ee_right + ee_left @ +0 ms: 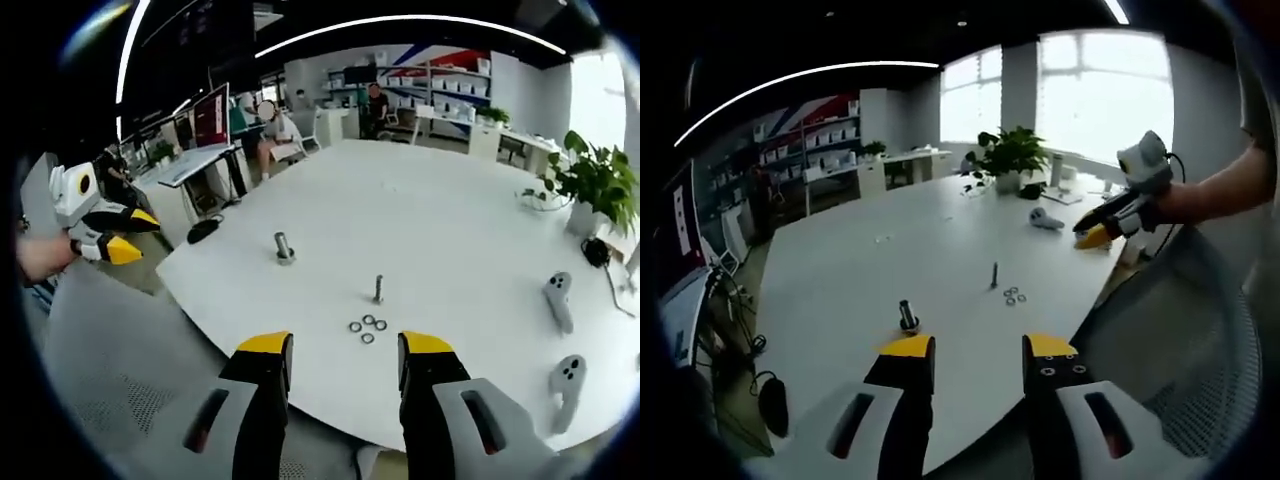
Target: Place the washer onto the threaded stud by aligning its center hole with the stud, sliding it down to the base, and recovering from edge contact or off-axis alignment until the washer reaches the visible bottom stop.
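While both claws hung above the table edge, nothing of the task had been started. The right gripper point(343, 360), black-bodied with yellow-capped tips, stood with its jaws wide apart and nothing between them. The left gripper point(980, 360), same build, was likewise spread wide and empty. In the left gripper view the right one came in from the right, held on a person's hand, clear of the table.

Just beyond the right gripper's tips lay the four small flat metal ring washers point(367, 326), clustered close together, flat on the surface. Just behind them stood the thin grey threaded stud point(378, 289), upright, bare; no washer sat on it or at its base. Thread detail was too small to make out.

Further off, apart from the stud, stood a shorter, thicker dark metal bolt-like post point(284, 247) on a wider base.

All rested on a large smooth matte white table point(450, 210). Two light grey handheld controllers point(559, 300) lay toward the right edge; a green leafy potted plant point(598, 180) stood beyond them.

Remaining, by my judgement: pick one washer, centre it over the stud, slide it to the base.
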### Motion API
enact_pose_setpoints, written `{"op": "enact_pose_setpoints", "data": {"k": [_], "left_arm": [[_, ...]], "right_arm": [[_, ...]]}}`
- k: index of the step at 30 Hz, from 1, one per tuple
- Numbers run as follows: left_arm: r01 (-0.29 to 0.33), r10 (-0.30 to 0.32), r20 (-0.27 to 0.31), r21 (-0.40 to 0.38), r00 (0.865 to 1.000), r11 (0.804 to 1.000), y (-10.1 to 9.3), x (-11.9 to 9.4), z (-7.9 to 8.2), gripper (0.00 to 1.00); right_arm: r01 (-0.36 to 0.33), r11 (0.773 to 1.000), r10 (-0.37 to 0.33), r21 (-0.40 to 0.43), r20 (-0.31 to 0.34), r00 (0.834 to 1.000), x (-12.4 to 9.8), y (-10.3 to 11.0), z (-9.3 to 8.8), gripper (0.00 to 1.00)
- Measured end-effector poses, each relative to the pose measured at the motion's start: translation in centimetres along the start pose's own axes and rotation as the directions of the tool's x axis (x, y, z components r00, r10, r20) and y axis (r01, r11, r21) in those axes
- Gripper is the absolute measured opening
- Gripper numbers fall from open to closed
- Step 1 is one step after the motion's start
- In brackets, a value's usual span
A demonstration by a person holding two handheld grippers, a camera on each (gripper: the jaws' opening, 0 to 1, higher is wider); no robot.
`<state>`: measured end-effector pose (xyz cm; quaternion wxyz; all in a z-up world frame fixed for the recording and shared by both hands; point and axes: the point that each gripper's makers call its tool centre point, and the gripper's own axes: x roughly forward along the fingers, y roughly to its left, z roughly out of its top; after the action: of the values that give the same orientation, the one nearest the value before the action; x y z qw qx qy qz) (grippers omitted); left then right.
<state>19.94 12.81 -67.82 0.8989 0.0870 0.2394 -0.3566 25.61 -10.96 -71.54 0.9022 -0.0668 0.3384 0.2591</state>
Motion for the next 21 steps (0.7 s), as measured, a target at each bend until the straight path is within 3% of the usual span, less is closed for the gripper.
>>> {"op": "enact_pose_setpoints", "data": {"k": [5, 8, 16, 19, 21], "left_arm": [[0.012, -0.012, -0.001, -0.007, 1.000, 1.000, -0.2, 0.0, -0.1, 0.33], [0.016, -0.016, -0.004, 0.002, 1.000, 1.000, -0.3, 0.0, -0.1, 0.33], [0.036, -0.036, 0.000, 0.012, 0.999, 0.999, -0.8, 0.0, -0.1, 0.33], [0.057, -0.057, -0.009, 0.006, 0.998, 0.998, -1.2, 0.1, -0.3, 0.33], [0.054, -0.054, -0.004, 0.013, 0.999, 0.998, -1.2, 0.0, -0.2, 0.33]], "right_arm": [[-0.003, 0.999, 0.002, -0.033, -0.039, 0.999, 2.5, -0.4, 0.1, 0.43], [-0.018, 0.998, 0.011, -0.059, -0.118, 0.993, 4.2, -0.8, -1.2, 0.42], [-0.060, 0.990, 0.036, -0.125, -0.188, 0.982, 6.9, -1.1, -3.5, 0.36], [-0.085, 0.990, 0.050, -0.112, -0.280, 0.959, 7.8, -1.4, -6.2, 0.36], [-0.081, 0.990, 0.045, -0.112, -0.297, 0.954, 8.2, -1.8, -6.7, 0.36]]}}
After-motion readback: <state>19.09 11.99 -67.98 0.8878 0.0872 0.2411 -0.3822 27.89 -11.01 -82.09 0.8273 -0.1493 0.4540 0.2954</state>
